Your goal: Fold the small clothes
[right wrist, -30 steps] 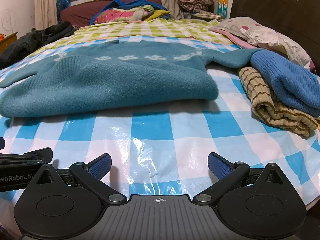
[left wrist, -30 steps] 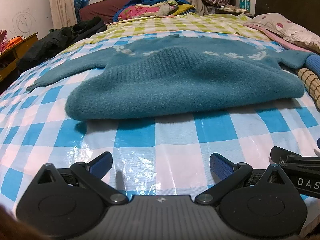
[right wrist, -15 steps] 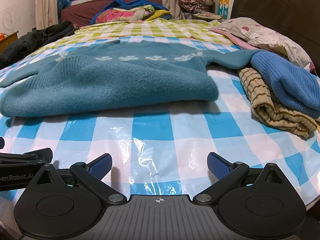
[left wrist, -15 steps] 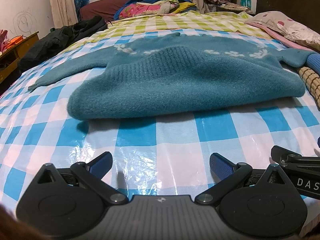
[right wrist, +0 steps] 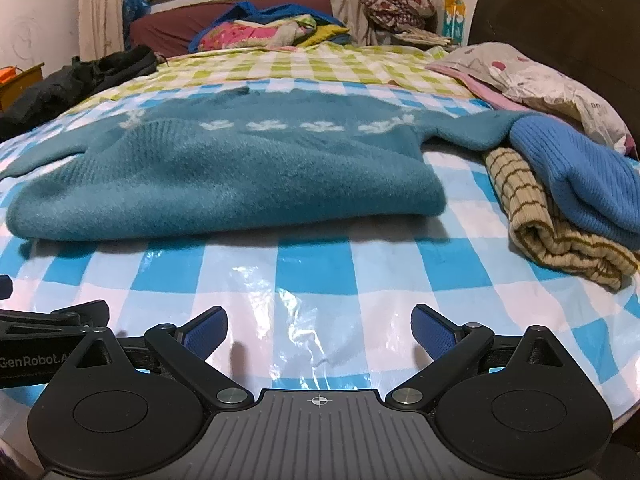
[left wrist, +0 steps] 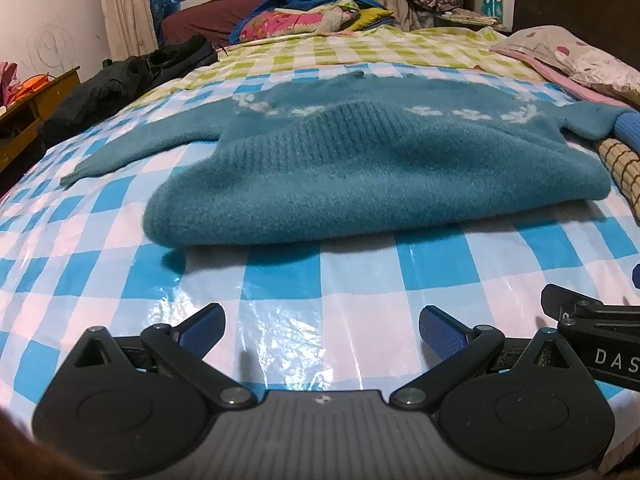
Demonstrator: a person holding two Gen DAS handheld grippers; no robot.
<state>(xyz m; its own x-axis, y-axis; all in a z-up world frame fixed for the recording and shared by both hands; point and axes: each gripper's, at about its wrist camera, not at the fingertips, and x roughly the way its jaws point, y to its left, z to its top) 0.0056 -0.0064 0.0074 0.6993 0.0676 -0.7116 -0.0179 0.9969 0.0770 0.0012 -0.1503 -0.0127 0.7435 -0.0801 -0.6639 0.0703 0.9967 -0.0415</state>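
Left wrist view: we barely moved from a second earlier, both tongs (left wrist: 320, 326) (right wrist: 319, 326) wide and empty, teal sweater (left wrist: 360, 176) half-folded on the bed (left wrist: 352, 280), sleeves still waiting.

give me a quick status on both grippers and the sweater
Left gripper and right gripper open, empty, short of it. Teal knit sweater with white flowers half-folded, both sleeves still out. Right sleeve runs to blue ribbed knit on striped beige garment.
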